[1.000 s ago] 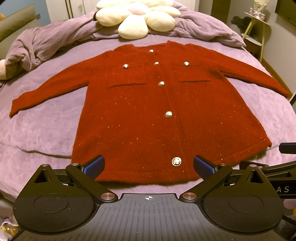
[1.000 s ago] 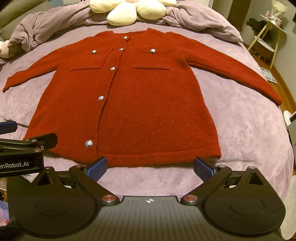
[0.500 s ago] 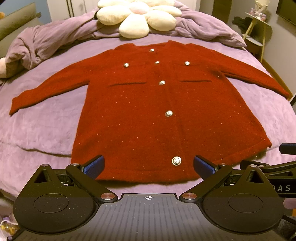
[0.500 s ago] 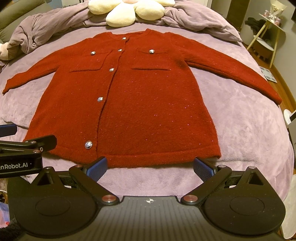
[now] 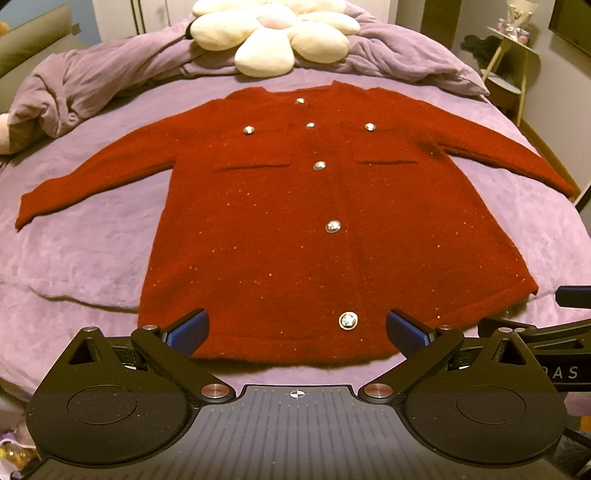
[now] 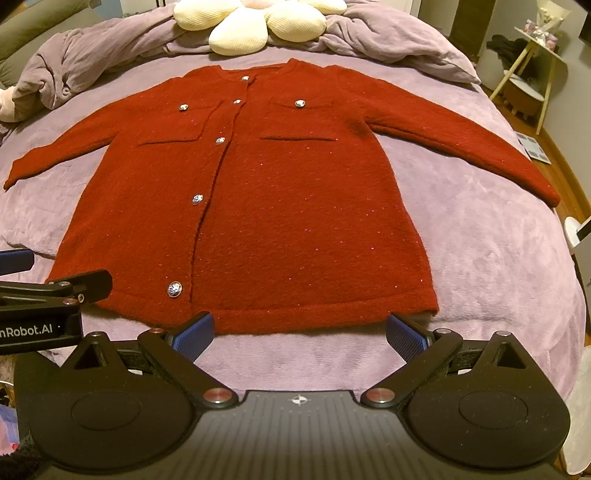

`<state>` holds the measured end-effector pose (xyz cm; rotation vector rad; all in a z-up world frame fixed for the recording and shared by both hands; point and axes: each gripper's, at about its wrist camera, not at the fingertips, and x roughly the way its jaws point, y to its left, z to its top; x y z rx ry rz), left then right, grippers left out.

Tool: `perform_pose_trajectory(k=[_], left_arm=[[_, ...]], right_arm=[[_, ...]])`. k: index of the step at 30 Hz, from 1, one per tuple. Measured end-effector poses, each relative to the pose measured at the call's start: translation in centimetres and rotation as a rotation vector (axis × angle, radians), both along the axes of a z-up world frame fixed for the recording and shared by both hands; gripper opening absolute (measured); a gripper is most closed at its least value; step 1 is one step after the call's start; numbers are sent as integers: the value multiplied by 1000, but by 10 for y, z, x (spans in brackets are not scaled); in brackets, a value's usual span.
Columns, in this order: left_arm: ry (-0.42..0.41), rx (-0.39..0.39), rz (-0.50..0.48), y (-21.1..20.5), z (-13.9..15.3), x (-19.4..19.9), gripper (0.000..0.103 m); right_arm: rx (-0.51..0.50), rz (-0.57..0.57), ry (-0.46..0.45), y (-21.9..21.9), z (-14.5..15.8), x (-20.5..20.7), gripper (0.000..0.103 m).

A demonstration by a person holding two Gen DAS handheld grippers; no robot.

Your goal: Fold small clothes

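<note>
Still no change: red cardigan [image 5: 332, 229] flat, left gripper [image 5: 297, 328] and right gripper [image 6: 300, 330] jaws apart.

The left tongs [image 6: 44, 306] body reads "nRobot.AI"; the right tongs [image 5: 554, 354] body reads "DAS".

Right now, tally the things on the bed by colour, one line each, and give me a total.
Red: 1, the cardigan, spread flat and buttoned.
Cream: 1, the flower cushion at the head of the bed.
Purple: 1, the bunched duvet beside the cushion.
Total: 3, all on the purple bedspread.
</note>
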<state>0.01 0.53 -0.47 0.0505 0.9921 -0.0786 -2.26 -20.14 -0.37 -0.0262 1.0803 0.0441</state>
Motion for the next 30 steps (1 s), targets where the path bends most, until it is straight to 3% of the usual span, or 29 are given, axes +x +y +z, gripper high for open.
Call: perform_pose_trajectory(k=[30], left_arm=[[13,2,10,2,-1,3,103]], right_arm=[[-18,7,-18,1,4,0,99]])
